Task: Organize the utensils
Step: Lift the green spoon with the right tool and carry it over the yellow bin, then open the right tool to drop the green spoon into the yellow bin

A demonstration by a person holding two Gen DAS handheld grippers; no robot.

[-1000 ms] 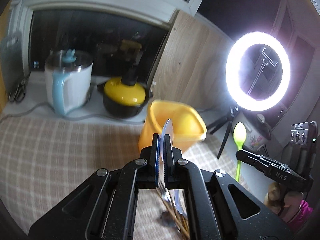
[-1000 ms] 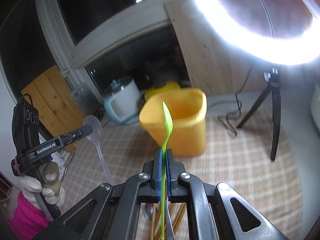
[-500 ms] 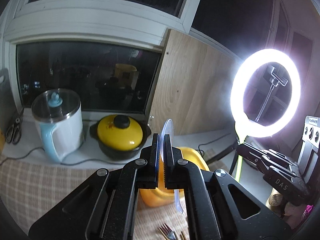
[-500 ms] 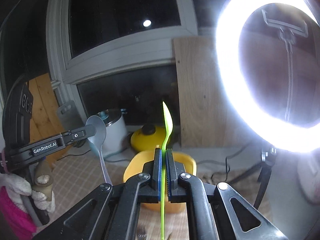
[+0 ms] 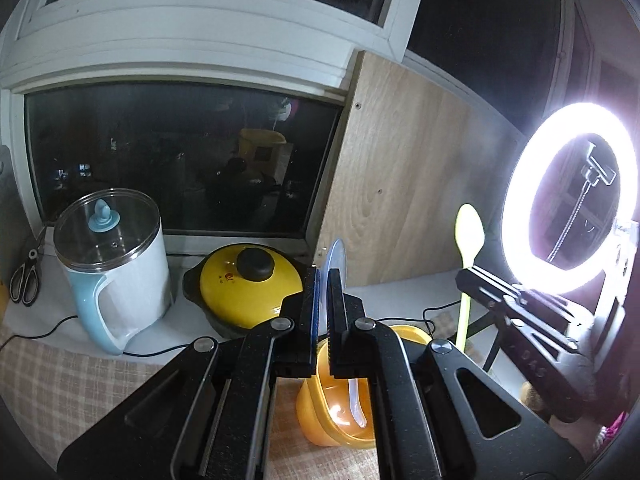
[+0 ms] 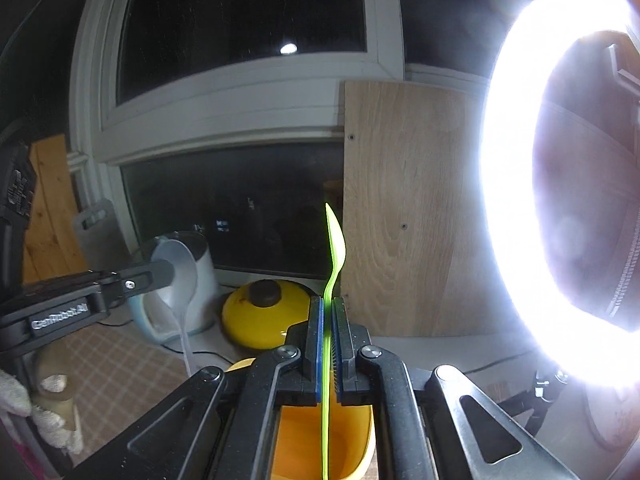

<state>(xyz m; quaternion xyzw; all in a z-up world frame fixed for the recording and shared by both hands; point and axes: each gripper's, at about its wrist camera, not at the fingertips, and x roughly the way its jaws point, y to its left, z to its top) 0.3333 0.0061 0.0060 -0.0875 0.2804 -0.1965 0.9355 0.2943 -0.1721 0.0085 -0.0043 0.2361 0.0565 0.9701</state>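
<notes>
My left gripper [image 5: 323,280] is shut on a translucent white plastic spoon [image 5: 335,258], bowl up, its handle hanging down into the orange tub [image 5: 340,420] below. My right gripper [image 6: 327,312] is shut on a lime green plastic spoon [image 6: 335,240], bowl up, with its handle reaching down inside the orange tub [image 6: 304,448]. In the left wrist view the right gripper [image 5: 476,276] and its green spoon [image 5: 470,232] stand to the right. In the right wrist view the left gripper [image 6: 160,272] and its white spoon [image 6: 180,272] stand to the left.
A white and blue kettle [image 5: 112,264] and a yellow-lidded pot [image 5: 248,284] sit on the sill by the dark window. Scissors [image 5: 26,280] hang at far left. A bright ring light [image 5: 568,200] on a tripod stands right. A checked cloth [image 5: 60,392] covers the table.
Both grippers have lifted and moved over the orange tub with their spoons; the tub has slid from ahead to underneath the jaws, and the loose utensils on the cloth have dropped out of view.
</notes>
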